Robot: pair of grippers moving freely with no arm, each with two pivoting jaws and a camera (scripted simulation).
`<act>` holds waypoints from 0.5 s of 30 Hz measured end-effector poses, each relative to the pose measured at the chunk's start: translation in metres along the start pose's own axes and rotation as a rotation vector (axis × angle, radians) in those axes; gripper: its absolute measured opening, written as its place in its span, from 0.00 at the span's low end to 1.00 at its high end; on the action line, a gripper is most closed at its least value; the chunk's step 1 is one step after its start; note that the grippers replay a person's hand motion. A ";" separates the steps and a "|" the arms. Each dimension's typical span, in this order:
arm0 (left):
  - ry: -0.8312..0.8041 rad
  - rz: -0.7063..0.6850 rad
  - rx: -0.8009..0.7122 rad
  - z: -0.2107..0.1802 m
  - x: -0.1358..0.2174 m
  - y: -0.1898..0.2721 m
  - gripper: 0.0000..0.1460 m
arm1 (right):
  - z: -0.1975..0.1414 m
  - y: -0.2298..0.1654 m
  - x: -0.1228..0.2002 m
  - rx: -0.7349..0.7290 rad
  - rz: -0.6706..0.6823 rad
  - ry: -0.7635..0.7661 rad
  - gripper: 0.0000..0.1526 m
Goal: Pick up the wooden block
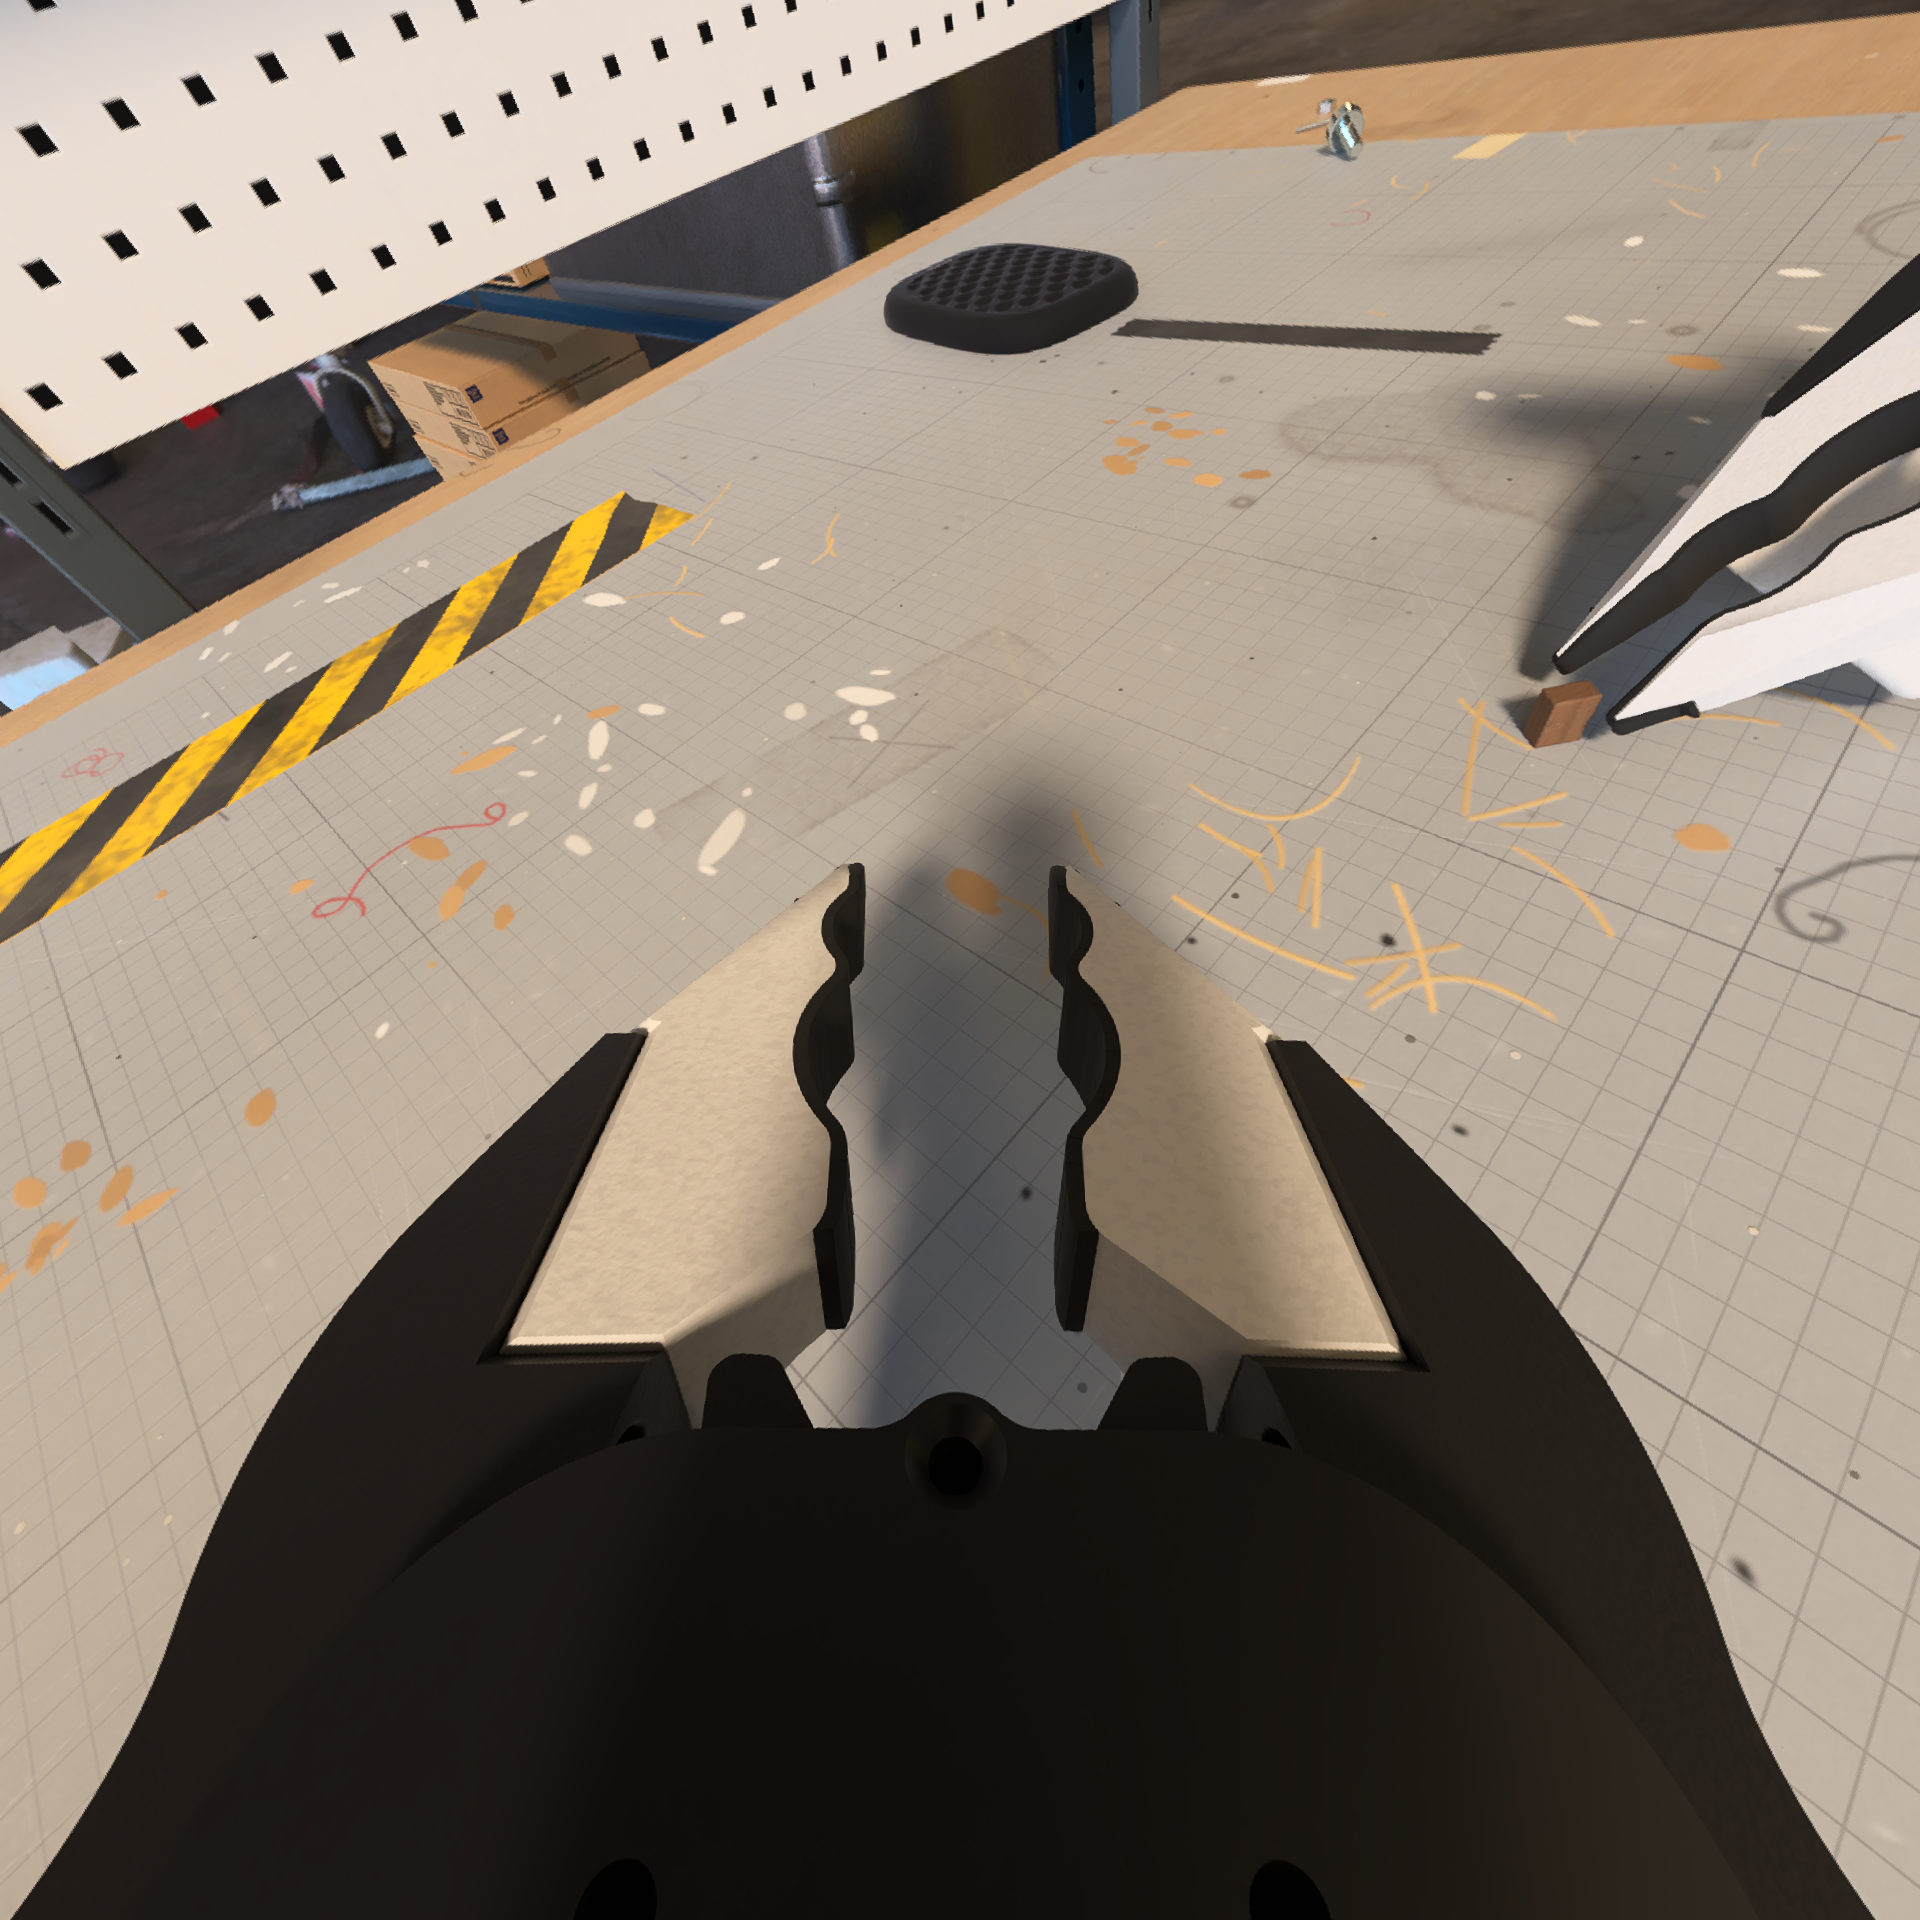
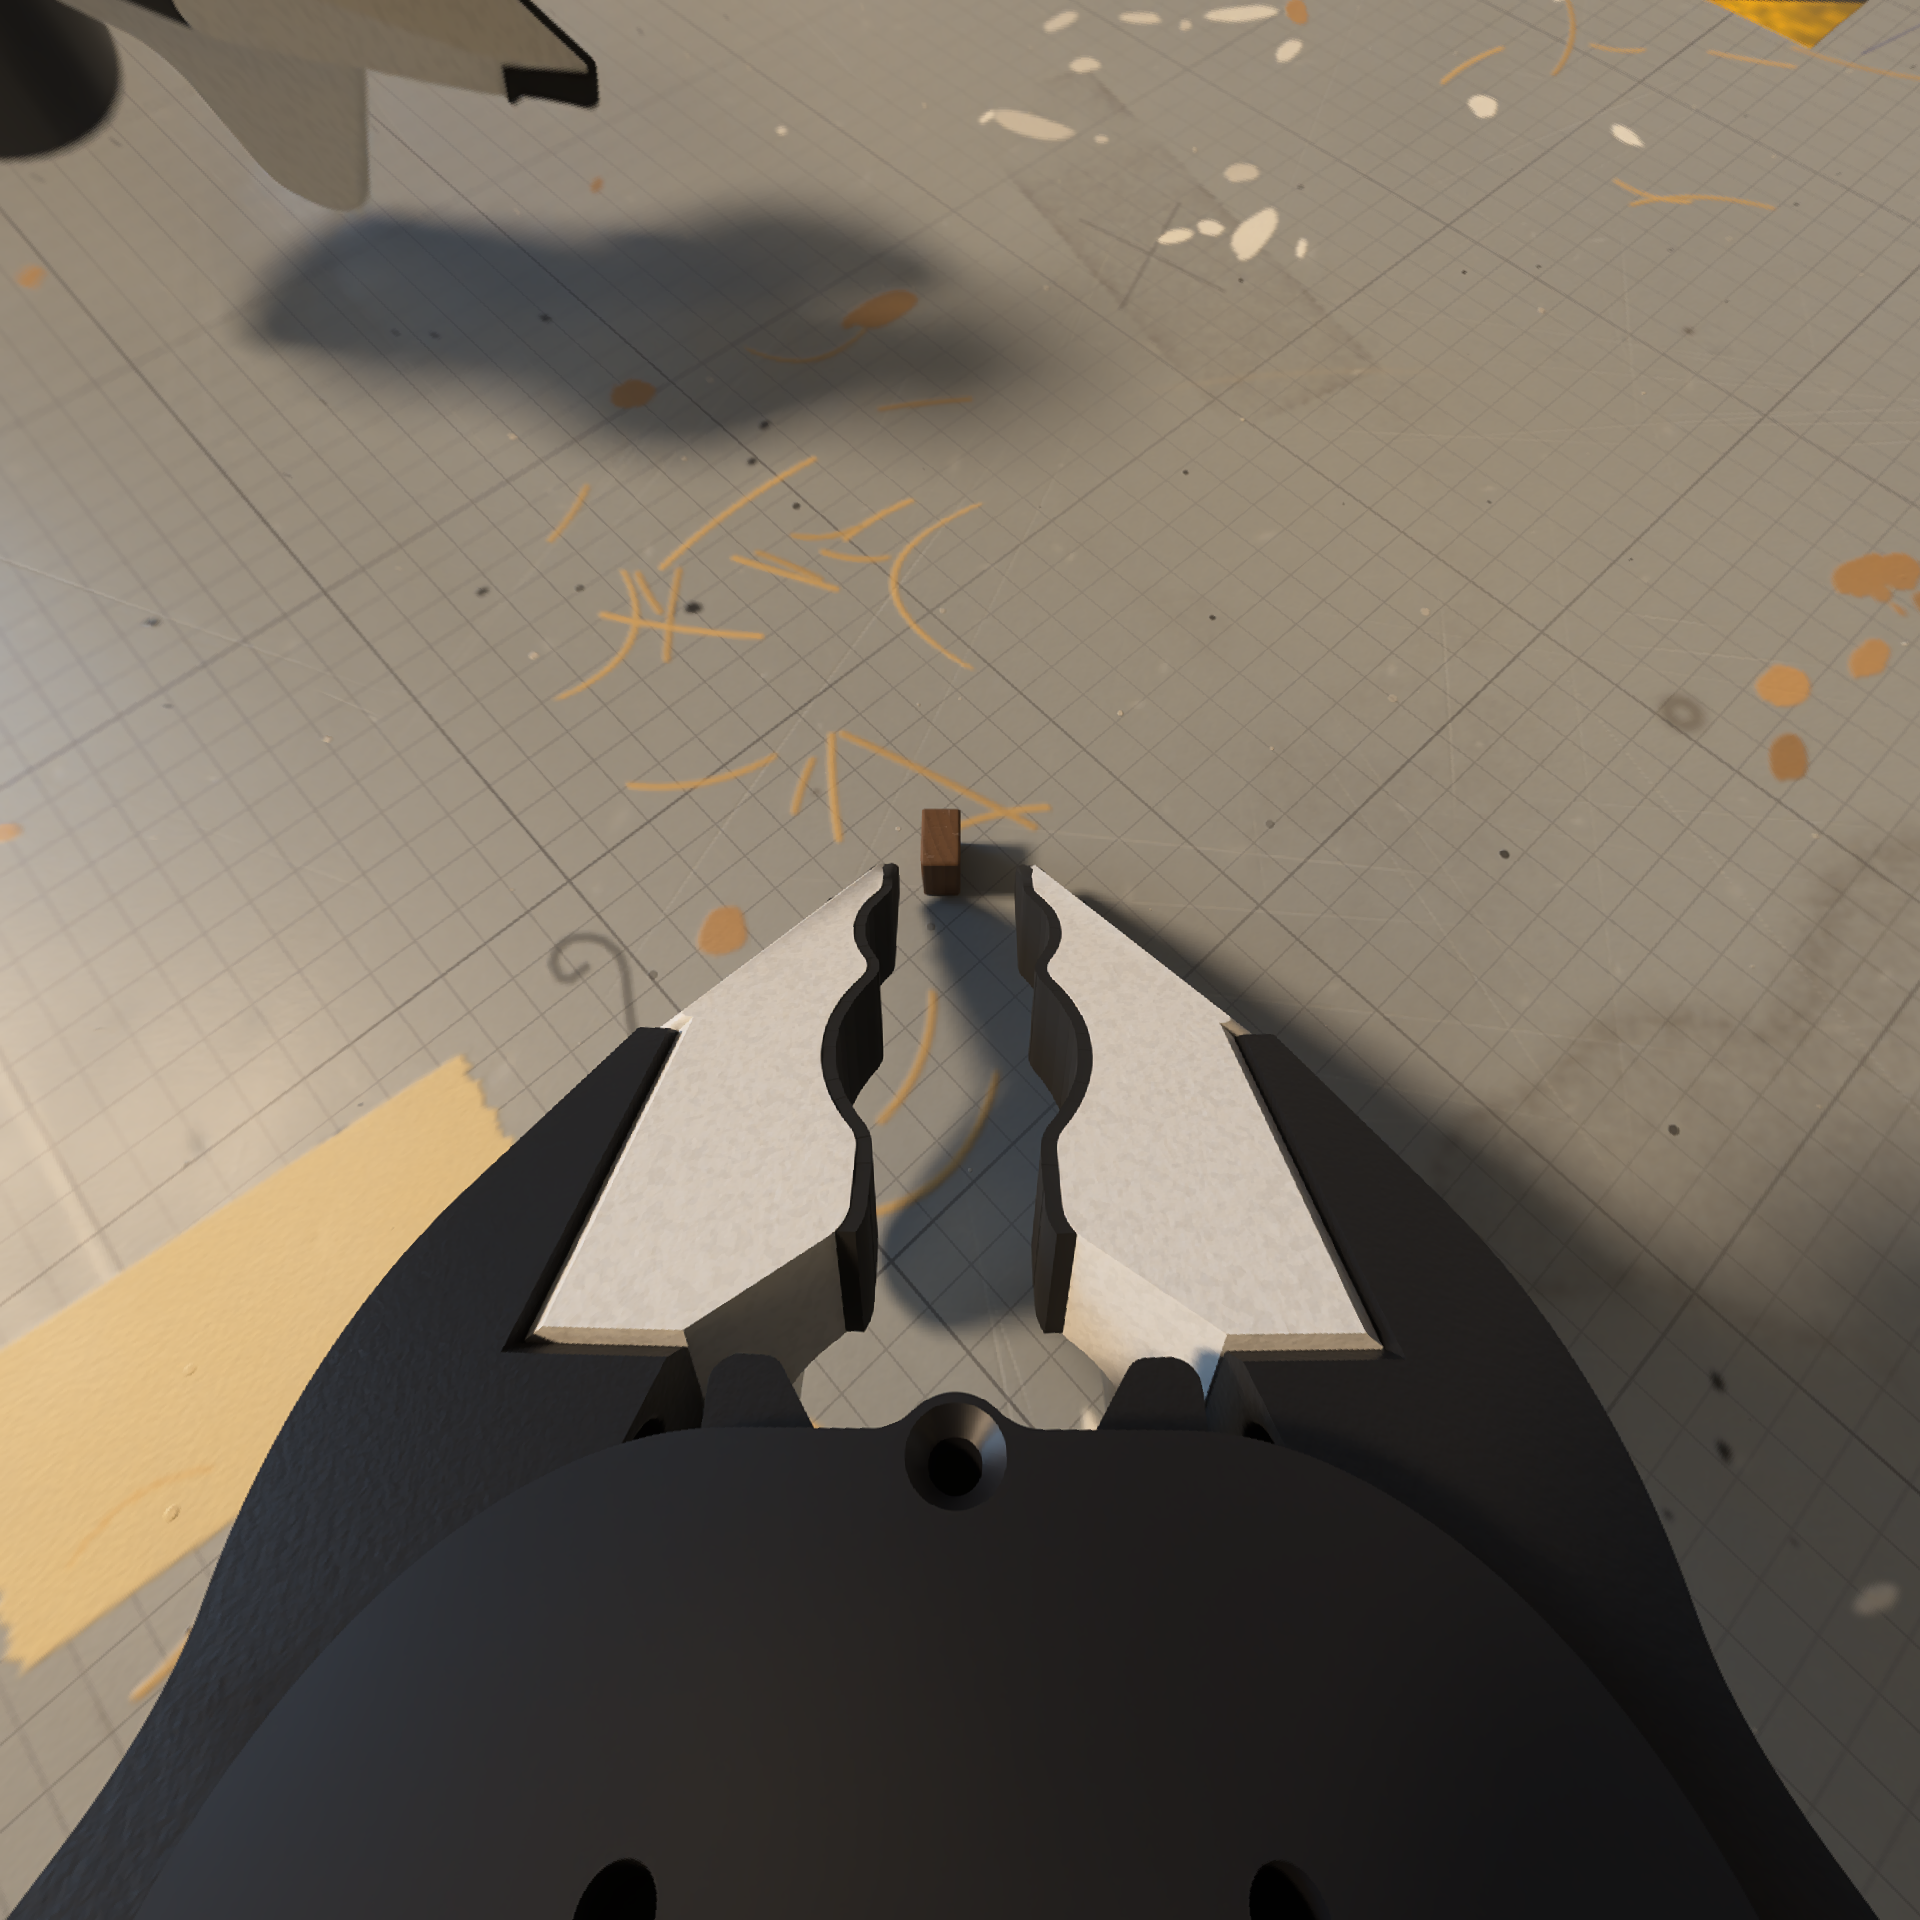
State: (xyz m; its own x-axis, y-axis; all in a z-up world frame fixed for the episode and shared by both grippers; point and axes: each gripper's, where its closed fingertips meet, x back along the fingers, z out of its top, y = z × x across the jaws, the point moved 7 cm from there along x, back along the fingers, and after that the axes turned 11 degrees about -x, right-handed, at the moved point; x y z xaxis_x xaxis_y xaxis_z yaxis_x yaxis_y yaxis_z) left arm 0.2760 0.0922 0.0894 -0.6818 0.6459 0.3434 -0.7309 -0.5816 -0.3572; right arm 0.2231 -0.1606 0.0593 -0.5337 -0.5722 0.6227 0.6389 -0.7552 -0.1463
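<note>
A small brown wooden block [image 2: 940, 852] lies on the grey cutting mat, just beyond my right gripper's tips and slightly left of the gap's middle. My right gripper [image 2: 956, 883] is open and empty, low over the mat, its fingers apart on either side of the block's line. In the left wrist view the block [image 1: 1562, 713] sits at the right, with the right gripper [image 1: 1584, 688] right beside it. My left gripper [image 1: 956, 883] is open and empty, well to the left of the block above the mat.
A black perforated rubber pad [image 1: 1010, 296] and a dark strip [image 1: 1304, 337] lie farther back. A small metal screw [image 1: 1338, 127] rests near the far edge. Yellow-black hazard tape [image 1: 312, 707] crosses the left. A white pegboard [image 1: 416, 156] hangs above. Beige tape [image 2: 208, 1299] lies on the mat.
</note>
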 end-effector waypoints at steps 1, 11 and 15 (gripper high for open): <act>-0.004 -0.001 0.000 0.000 0.000 0.000 0.24 | 0.000 -0.001 -0.001 0.010 -0.021 -0.008 0.14; 0.002 -0.003 0.025 -0.001 0.000 -0.002 0.26 | 0.003 -0.006 -0.012 0.069 -0.075 -0.043 0.12; 0.000 -0.003 0.028 -0.001 0.000 -0.003 0.26 | 0.004 -0.008 -0.014 0.086 -0.076 -0.046 0.07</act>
State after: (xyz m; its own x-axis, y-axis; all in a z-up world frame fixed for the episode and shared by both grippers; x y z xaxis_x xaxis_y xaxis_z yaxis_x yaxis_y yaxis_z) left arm 0.2778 0.0945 0.0895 -0.6793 0.6479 0.3448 -0.7338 -0.5929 -0.3316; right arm 0.2278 -0.1456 0.0551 -0.5577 -0.4978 0.6642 0.6441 -0.7643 -0.0319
